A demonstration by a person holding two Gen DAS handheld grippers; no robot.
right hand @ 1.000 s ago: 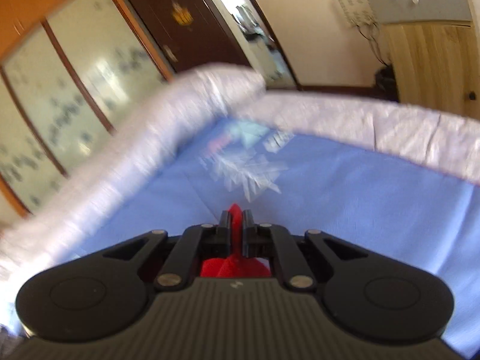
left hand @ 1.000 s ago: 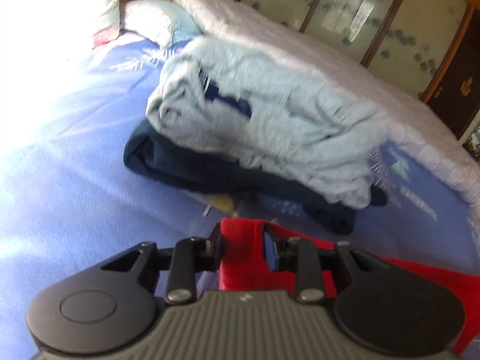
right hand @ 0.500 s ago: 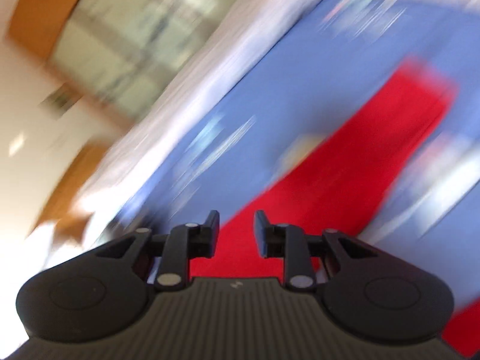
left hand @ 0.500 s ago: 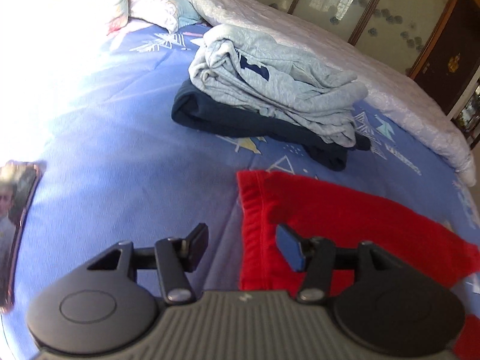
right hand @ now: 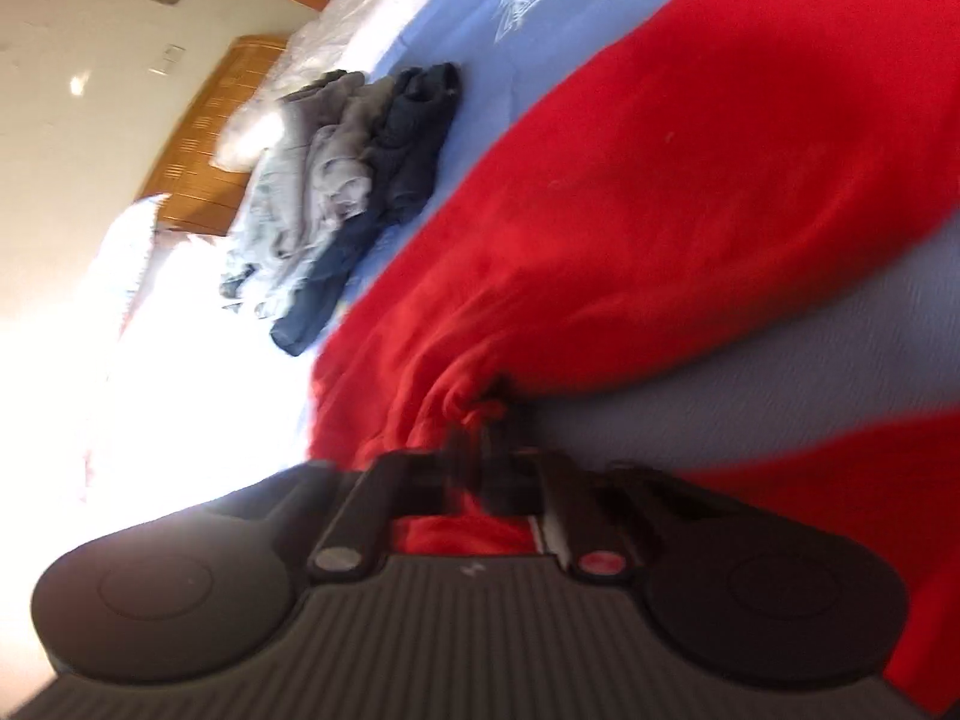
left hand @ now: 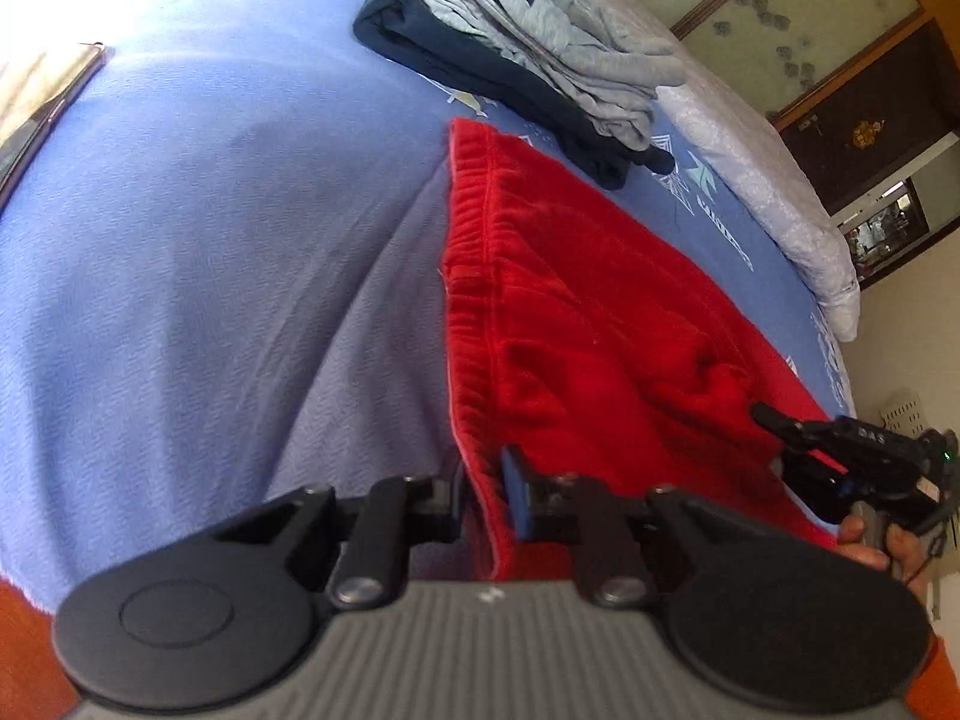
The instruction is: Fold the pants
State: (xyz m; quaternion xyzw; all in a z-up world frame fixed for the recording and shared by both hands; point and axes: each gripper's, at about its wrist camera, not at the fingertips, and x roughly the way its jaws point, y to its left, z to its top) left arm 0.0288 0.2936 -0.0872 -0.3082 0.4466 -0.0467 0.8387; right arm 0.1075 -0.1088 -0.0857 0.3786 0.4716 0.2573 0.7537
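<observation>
Already my left gripper (left hand: 483, 495) was closing on the waistband of the red pants (left hand: 576, 312) lying on the blue bedsheet (left hand: 210, 252), my right gripper (right hand: 480, 420) clamped on bunched crotch fabric. Thin bites might have slipped, wrecking the fold.

Both claws, open a moment ago, now pinch the red pants (left hand: 588, 324)

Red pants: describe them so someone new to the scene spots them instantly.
On the blue bedsheet, nearer than the stacked grey and navy clothes, the red pants lie spread flat. They are the only red, unfolded garment, with a gathered waistband edge; both the left gripper and the right gripper pinch them.
</observation>
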